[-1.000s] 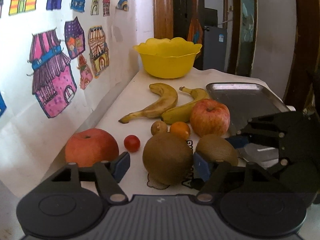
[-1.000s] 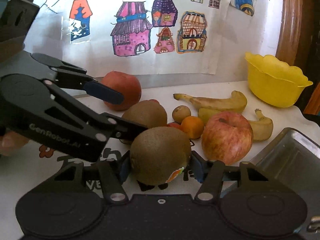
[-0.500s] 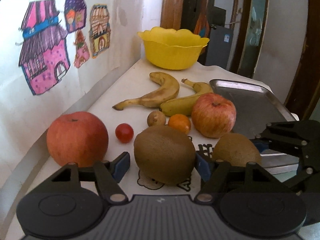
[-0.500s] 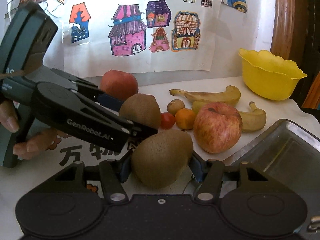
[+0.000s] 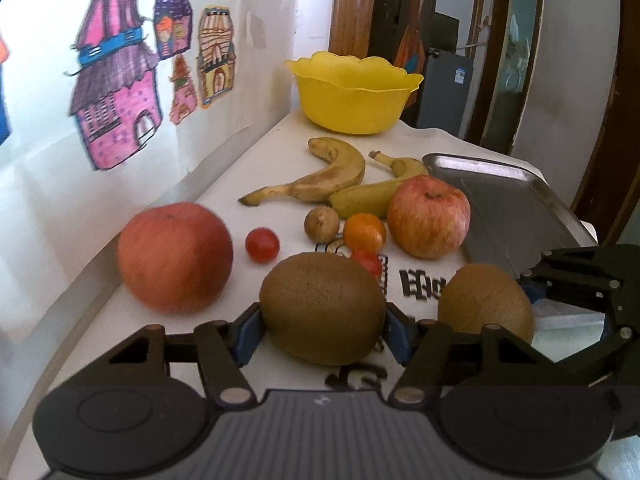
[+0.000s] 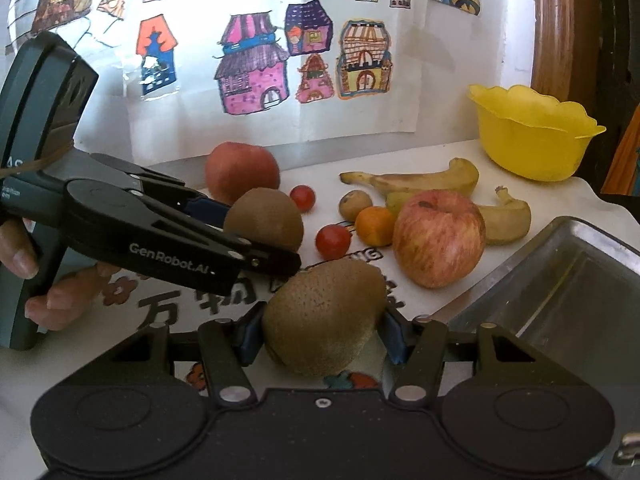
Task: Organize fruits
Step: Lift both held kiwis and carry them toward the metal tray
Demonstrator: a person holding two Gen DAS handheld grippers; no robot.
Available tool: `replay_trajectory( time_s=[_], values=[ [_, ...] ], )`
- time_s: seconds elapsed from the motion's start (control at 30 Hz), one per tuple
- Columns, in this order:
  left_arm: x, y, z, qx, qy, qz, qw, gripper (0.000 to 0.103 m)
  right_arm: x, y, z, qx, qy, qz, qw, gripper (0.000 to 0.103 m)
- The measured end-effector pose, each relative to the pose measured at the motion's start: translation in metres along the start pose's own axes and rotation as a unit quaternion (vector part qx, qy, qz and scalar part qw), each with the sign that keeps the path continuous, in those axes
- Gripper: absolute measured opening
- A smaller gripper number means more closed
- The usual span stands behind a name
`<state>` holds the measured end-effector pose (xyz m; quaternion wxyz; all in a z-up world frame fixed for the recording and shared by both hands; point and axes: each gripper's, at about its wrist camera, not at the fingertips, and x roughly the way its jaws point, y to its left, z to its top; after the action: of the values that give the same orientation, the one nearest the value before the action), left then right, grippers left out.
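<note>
Two brown kiwis are in play. My left gripper (image 5: 322, 330) has one kiwi (image 5: 322, 308) between its blue pads; its jaws are closing and both pads touch the skin. From the right wrist view the left gripper (image 6: 256, 232) lies low over the table, around that kiwi (image 6: 264, 220). My right gripper (image 6: 320, 336) is shut on the second kiwi (image 6: 324, 316), which appears in the left wrist view (image 5: 486, 304) at the right. A yellow bowl (image 5: 354, 92) stands at the far end. A metal tray (image 5: 504, 200) lies on the right.
On the white cloth lie a red apple (image 5: 174, 256), a striped apple (image 5: 428, 220), two bananas (image 5: 320, 180), two cherry tomatoes (image 5: 262, 244), a small orange (image 5: 364, 232) and a small brown fruit (image 5: 321, 223). A wall with drawings runs along the left. A hand (image 6: 48, 300) holds the left gripper.
The left jaws have narrowed until the pads meet the kiwi. The right gripper and its kiwi have drawn away from the left kiwi, uncovering a second cherry tomato.
</note>
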<state>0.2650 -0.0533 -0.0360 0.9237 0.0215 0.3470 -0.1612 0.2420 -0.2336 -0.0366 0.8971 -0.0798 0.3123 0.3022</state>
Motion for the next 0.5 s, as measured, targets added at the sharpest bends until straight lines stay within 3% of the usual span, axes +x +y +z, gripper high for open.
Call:
replay_trajectory(
  time_s=[0.27, 0.5],
  values=[
    [-0.024, -0.01, -0.014, -0.005, 0.008, -0.016, 0.9998, 0.066, -0.028, 0.012, -0.011, 0.02, -0.012, -0.006, 1.0, 0.06],
    [-0.031, -0.035, -0.002, -0.022, -0.012, -0.042, 0.9988, 0.066, -0.068, 0.004, -0.024, 0.045, -0.036, -0.045, 0.997, 0.06]
  ],
)
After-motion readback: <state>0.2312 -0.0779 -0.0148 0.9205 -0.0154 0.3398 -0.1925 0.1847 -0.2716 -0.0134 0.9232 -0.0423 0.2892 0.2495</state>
